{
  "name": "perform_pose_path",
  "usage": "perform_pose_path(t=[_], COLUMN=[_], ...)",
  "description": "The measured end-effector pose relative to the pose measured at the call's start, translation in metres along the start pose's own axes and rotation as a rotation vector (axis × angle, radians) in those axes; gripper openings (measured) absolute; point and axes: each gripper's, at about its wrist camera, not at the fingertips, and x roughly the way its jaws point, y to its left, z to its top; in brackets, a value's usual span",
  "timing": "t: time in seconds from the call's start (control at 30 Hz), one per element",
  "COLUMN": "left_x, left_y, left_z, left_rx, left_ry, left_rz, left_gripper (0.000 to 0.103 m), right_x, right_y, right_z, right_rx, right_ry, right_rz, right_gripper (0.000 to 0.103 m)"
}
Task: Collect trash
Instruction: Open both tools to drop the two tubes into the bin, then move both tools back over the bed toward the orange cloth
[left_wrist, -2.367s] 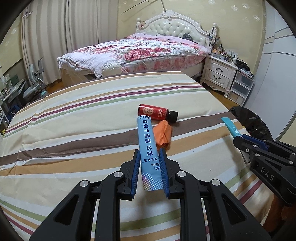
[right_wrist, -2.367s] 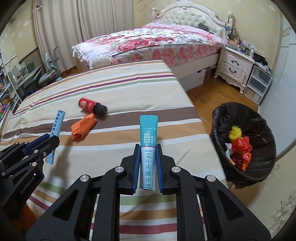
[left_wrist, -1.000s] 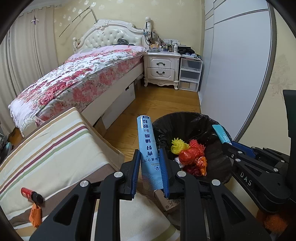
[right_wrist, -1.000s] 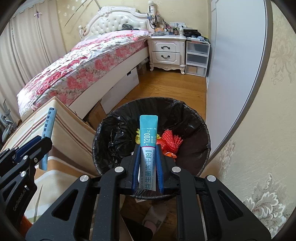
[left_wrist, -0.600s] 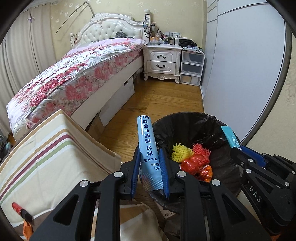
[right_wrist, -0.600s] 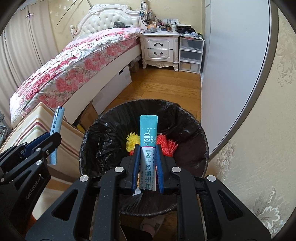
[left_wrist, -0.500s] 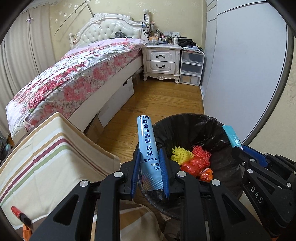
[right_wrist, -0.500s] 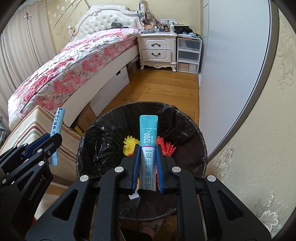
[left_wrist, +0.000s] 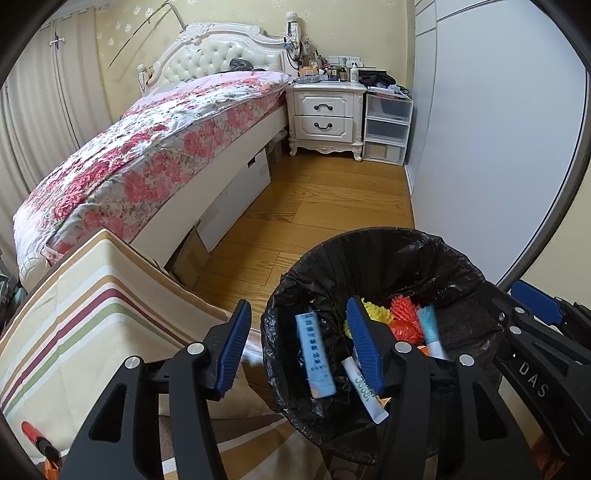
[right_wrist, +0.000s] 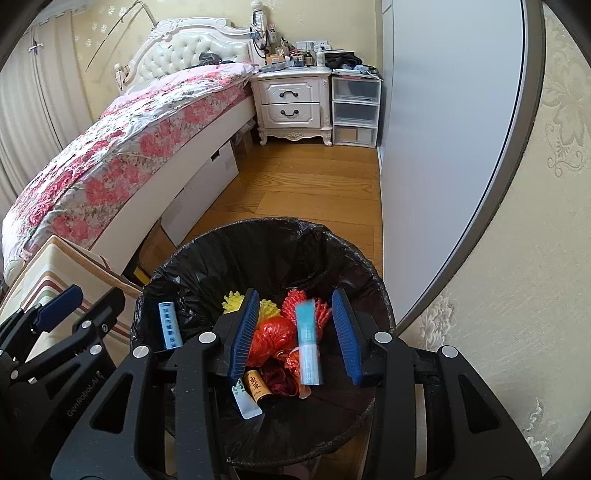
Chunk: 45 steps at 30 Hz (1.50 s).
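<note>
Over the bin (right_wrist: 354, 266), both hand-held grippers (left_wrist: 299, 347) (right_wrist: 297, 328) just opened, sachets (left_wrist: 316, 360) (right_wrist: 308, 345) no longer clamped.

The left gripper (left_wrist: 299, 343) hangs over the black-lined trash bin (left_wrist: 458, 258), which fills the 5 o'clock part of the view; its jaws have just been opening and now press on nothing. A pale blue sachet (left_wrist: 314, 354) is between them, free, inside the bin. At 4 o'clock is the right gripper (left_wrist: 532, 314), and beside the red and yellow trash (left_wrist: 400, 317) lies a blurred teal sachet (left_wrist: 430, 330).
</note>
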Motion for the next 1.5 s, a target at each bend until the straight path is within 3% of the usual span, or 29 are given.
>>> perform_pose_path(t=[0.17,0.37,0.7,1.0,1.5], left_x=[-0.007,-0.021,-0.056,-0.089,-0.130], left_y=[0.001,0.008,0.033,0.065,0.139], left_z=[0.000,-0.005,-0.025,-0.067,-0.135], left_rx=[-0.001,-0.012,-0.053,-0.111,-0.234], left_ry=[-0.015,-0.038,-0.049,-0.041,-0.014], left_rz=[0.018,0.048,0.082,0.118,0.251], left_gripper=[0.071,0.074,0.077,0.077,0.077], right_x=[-0.003,-0.008,-0.027,-0.048,-0.084], right_y=[0.001,0.004,0.025,0.061,0.124], right_z=[-0.002,-0.007,-0.023,-0.051,-0.099], right_rx=[-0.004,-0.015,-0.057,-0.126,-0.264], right_ry=[-0.008,-0.013,-0.014,0.000,0.019], right_rz=[-0.016,-0.024,0.007,0.077,0.193], right_gripper=[0.053,0.062,0.065,0.066,0.066])
